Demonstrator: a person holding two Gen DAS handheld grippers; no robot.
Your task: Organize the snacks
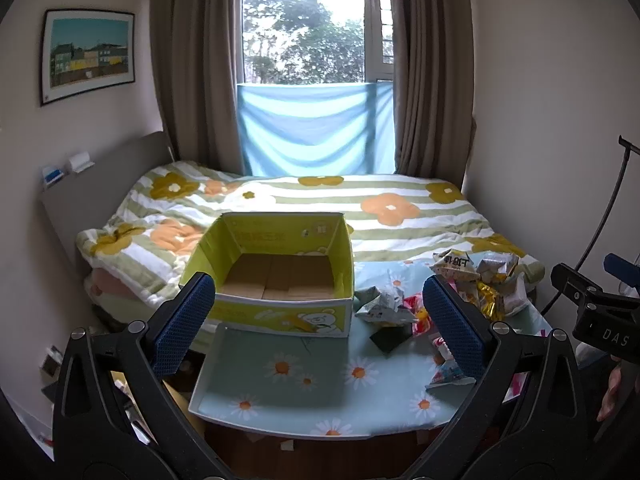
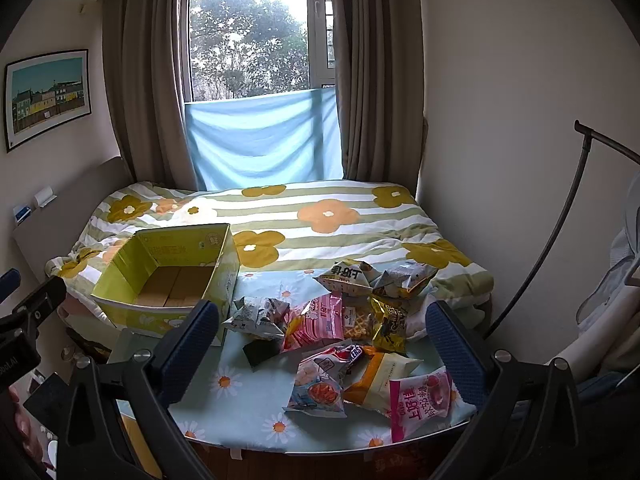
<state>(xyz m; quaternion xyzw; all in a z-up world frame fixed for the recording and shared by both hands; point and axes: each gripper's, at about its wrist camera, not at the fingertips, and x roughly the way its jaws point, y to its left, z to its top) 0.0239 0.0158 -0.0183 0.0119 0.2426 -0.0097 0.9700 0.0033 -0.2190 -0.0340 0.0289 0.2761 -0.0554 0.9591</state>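
Both grippers hovering w/ jaws spread wide, gripping nothing: left gripper (image 1: 318, 320), right gripper (image 2: 322, 340), each w/ 2 blue knurled pads. Crinkly foil & plastic snack packets (image 2: 352, 332), approx. 10, lying heaped on daisy-print tablecloth (image 2: 248, 404). Beyond, at left, yellow-green cardboard box (image 2: 168, 276) sitting open, empty, w/ striped flower blanket (image 2: 320, 216) behind.

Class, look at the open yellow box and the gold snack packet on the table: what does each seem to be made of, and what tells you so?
Yellow box: looks like printed cardboard, since its bare floor is matt brown and the walls are flat folded panels. Gold snack packet: probably metallised plastic film, as it is shiny, crinkled and catches the light.
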